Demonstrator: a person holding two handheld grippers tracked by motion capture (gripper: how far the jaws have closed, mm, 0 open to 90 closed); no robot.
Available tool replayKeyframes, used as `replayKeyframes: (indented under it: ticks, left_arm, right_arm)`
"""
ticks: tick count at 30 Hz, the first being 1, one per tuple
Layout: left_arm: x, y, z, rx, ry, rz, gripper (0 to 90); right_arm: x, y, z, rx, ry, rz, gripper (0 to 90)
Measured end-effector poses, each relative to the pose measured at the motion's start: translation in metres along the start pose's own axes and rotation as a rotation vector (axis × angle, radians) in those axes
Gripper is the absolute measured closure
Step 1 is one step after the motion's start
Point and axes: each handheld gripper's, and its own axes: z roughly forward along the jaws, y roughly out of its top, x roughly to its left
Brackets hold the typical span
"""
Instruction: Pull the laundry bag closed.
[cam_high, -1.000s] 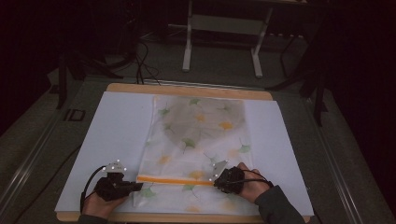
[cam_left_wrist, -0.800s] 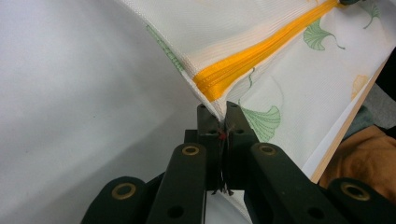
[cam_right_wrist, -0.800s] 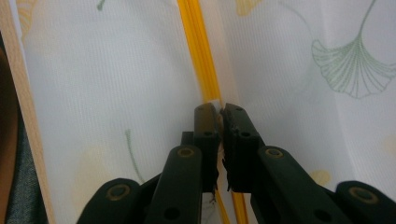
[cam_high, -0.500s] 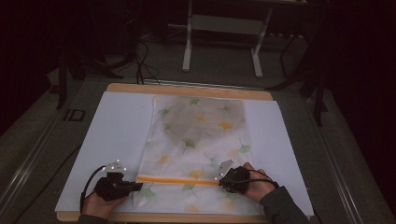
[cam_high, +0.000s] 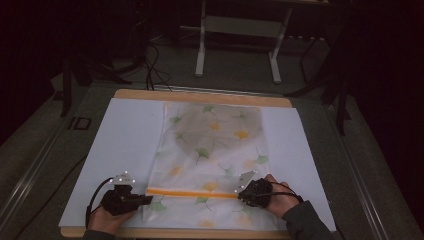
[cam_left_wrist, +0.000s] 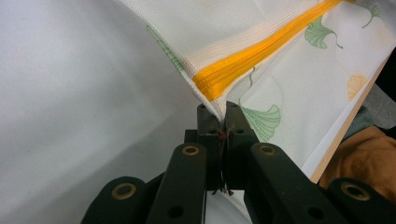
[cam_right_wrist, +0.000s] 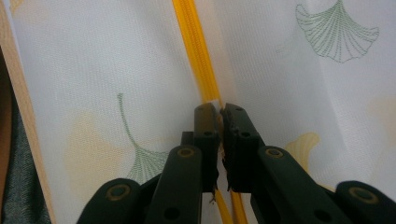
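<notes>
Dim, murky high view; gripper views bright, sharp.

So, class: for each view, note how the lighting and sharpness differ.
High view: dim, surroundings nearly black, the mesh laundry bag soft and grainy. Left gripper view: bright, orange zipper crisp, the near linkage blurred. Right gripper view: evenly lit, mesh weave sharp.

I see a wooden surface (cam_high: 200, 95) with a white sheet (cam_high: 125, 140) covering most of its top, so that only a strip of wood shows along the far edge. Beyond that far edge a white metal frame (cam_high: 201, 45) stands on the grey floor (cam_high: 30, 150), and dark cables (cam_high: 150, 55) trail beside it. Left of the surface I read an "ID" marking (cam_high: 76, 123) on the floor.
</notes>
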Motion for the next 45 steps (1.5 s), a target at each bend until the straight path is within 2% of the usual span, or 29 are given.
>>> replayKeyframes:
  ticks: [12, 29, 34, 38, 45]
  left_arm:
    - [0.000, 0.000, 0.000, -0.002, 0.001, -0.004, 88.1]
    - [0.001, 0.000, -0.001, -0.001, 0.001, -0.003, 88.1]
    - [0.001, 0.000, -0.001, -0.002, 0.001, -0.004, 88.1]
    - [0.002, -0.001, -0.002, -0.004, 0.006, -0.008, 88.2]
    - [0.002, -0.001, -0.001, -0.001, 0.008, -0.008, 88.1]
  right_arm:
    - [-0.003, -0.008, -0.003, 0.015, -0.004, 0.009, 84.7]
    - [-0.008, -0.023, -0.010, 0.016, -0.013, 0.047, 84.7]
    - [-0.009, -0.024, -0.012, 0.030, -0.016, 0.044, 84.7]
    - [-0.010, -0.027, -0.012, 0.069, -0.042, 0.042, 84.7]
    - [-0.013, -0.038, -0.018, 0.060, -0.044, 0.067, 84.7]
